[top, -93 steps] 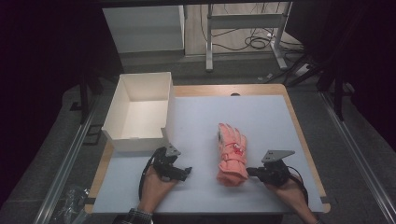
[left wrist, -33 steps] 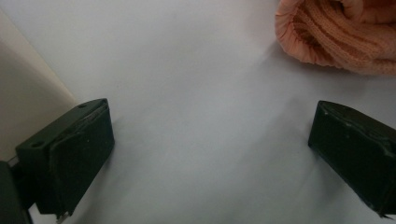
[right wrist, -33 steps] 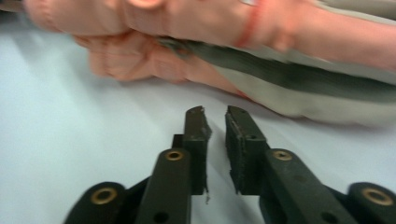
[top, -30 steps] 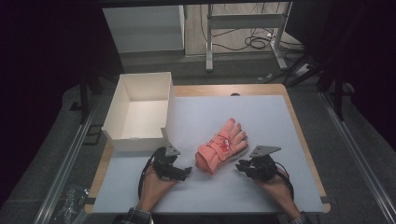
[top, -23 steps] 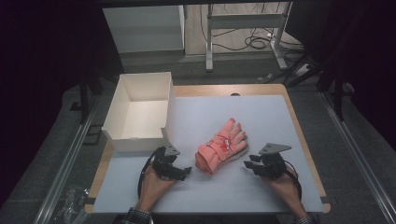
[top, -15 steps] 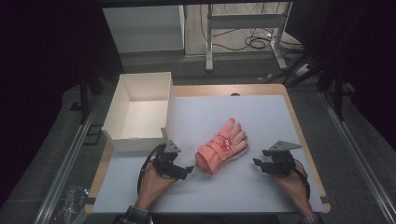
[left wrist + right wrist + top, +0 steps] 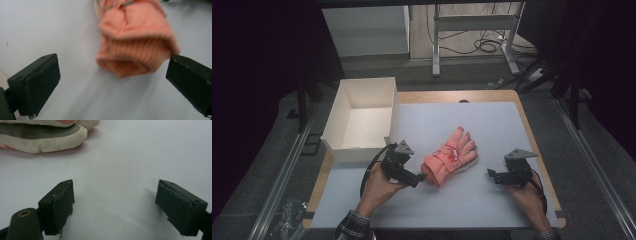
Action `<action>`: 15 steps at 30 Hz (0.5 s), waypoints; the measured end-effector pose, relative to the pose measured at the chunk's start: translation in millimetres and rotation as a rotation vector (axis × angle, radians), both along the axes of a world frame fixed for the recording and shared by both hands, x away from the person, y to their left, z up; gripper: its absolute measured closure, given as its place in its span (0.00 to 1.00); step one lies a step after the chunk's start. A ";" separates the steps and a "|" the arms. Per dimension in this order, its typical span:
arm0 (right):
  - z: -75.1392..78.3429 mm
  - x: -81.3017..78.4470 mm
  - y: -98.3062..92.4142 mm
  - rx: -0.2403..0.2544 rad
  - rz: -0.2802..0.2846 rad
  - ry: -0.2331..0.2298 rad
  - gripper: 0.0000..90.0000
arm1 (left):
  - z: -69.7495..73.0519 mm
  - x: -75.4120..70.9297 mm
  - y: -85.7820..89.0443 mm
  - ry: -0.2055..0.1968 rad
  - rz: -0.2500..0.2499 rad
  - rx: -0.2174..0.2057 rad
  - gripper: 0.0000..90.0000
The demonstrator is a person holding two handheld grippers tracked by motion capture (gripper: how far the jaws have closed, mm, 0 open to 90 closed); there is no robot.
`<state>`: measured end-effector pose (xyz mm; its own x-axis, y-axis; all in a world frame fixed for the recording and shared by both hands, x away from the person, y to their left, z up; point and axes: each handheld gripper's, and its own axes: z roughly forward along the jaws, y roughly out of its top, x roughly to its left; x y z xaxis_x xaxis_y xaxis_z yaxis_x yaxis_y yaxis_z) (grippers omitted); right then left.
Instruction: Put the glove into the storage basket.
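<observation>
A coral-pink glove (image 7: 449, 157) lies slantwise on the white mat (image 7: 492, 125), fingers toward the far right and ribbed cuff toward the near left. My left gripper (image 7: 421, 178) sits just at the cuff. In the left gripper view the cuff (image 7: 136, 50) lies just ahead of the wide-apart jaws, and the left gripper (image 7: 112, 82) is open with the pads off the fabric. My right gripper (image 7: 490, 173) rests right of the glove, apart from it. Its jaws have just been opening; the right gripper (image 7: 115, 202) is open over bare mat, with the glove's pale underside (image 7: 42, 140) beyond.
An open white box (image 7: 362, 152) stands at the table's left edge, just behind my left hand. The mat has free room to the right and front of the glove. A metal rail (image 7: 287, 175) runs along the left side of the table.
The glove first swung so its cuff points near left. My right gripper let go of it, opened and drew off to the right. My left gripper lifted and edged toward the cuff.
</observation>
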<state>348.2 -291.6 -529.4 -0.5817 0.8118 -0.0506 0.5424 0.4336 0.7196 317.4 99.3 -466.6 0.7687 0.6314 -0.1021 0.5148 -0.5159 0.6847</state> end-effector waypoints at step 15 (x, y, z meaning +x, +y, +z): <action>-0.5 -0.6 0.0 0.000 -0.003 -0.004 0.17 | 13.2 25.5 -69.5 -0.018 -0.056 0.118 0.00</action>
